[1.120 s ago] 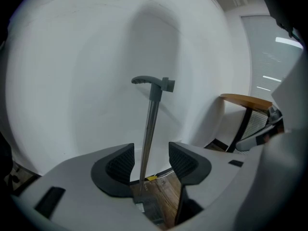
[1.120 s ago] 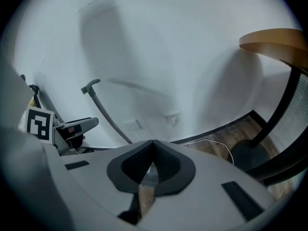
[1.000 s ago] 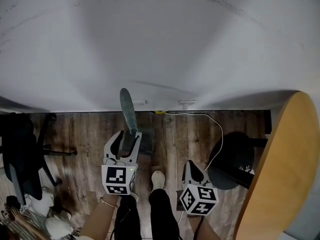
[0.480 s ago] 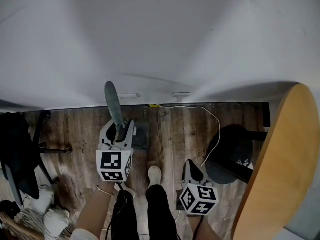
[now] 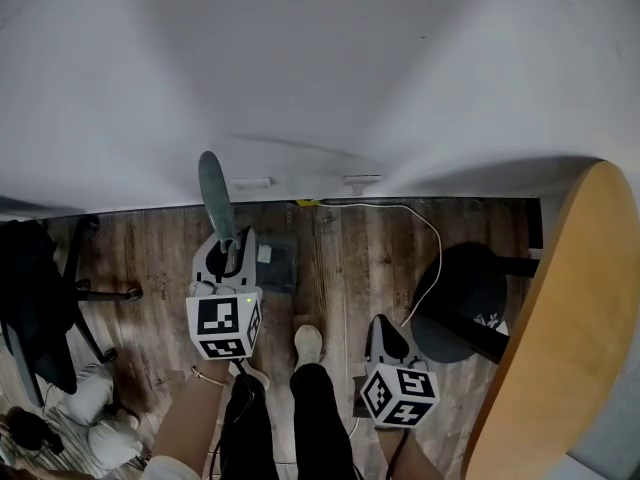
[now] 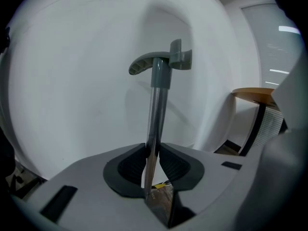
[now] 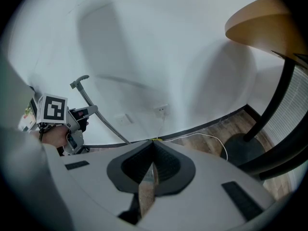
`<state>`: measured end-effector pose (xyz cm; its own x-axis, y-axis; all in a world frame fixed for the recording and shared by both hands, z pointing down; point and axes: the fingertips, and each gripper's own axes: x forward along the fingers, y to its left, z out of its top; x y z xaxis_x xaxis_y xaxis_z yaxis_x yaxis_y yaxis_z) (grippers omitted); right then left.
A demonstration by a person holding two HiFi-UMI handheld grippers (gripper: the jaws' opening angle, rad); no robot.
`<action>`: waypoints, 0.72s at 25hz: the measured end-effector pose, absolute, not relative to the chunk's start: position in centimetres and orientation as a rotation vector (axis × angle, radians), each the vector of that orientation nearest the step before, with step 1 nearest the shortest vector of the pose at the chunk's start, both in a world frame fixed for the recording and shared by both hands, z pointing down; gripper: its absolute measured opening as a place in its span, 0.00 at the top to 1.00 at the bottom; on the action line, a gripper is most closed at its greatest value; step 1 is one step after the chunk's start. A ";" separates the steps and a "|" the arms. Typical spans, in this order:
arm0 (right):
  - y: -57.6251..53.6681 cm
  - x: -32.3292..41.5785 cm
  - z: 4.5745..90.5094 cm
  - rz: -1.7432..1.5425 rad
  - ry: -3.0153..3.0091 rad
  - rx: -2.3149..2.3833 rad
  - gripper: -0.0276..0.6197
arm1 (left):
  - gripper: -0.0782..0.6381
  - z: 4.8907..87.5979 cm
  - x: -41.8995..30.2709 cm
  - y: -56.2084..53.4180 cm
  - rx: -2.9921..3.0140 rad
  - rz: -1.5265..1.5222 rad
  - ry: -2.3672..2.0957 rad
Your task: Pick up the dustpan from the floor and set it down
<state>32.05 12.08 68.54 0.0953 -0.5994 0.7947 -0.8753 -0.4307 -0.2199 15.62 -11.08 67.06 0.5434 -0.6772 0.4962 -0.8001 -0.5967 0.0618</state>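
The dustpan (image 5: 274, 265) sits on the wooden floor (image 5: 350, 268), close to the white wall (image 5: 300, 68). Its long pole (image 6: 156, 109) stands up and leans a little. The left gripper (image 5: 228, 256) has just been closing, and now its two jaws squeeze the pole between them. The right gripper (image 5: 386, 336) hangs off to the side with its jaws shut together and nothing in them.

To do this step well, the person should probably hold the pole tight and lift slowly, so the pan does not swing or bump the wall. The pole is thin and shiny, so it may slip or spin in the pads.

The head view shows the pan down on the floor, which the left gripper view does not. The left gripper view shows the pads pressed on the pole and the grey hand grip (image 6: 161, 61) on top. The right gripper view shows the left gripper from the side, and a white cable (image 7: 207, 134) on the floor.
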 end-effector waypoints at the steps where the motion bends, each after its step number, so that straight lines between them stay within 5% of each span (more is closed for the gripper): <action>1: 12.1 32.0 68.6 1.257 -1.459 2.067 0.91 | 0.76 67.0 15.5 -10.9 2.503 0.631 -1.240; 18: 8.7 29.3 64.6 1.219 -1.558 2.061 0.91 | 0.77 60.9 12.6 -4.9 2.553 0.591 -1.235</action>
<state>29.26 8.69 64.57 0.0608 -0.6512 0.7565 -0.8910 -0.3771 -0.2530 12.57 -4.95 60.92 0.5600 -0.6905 0.4579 -0.7896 -0.6122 0.0423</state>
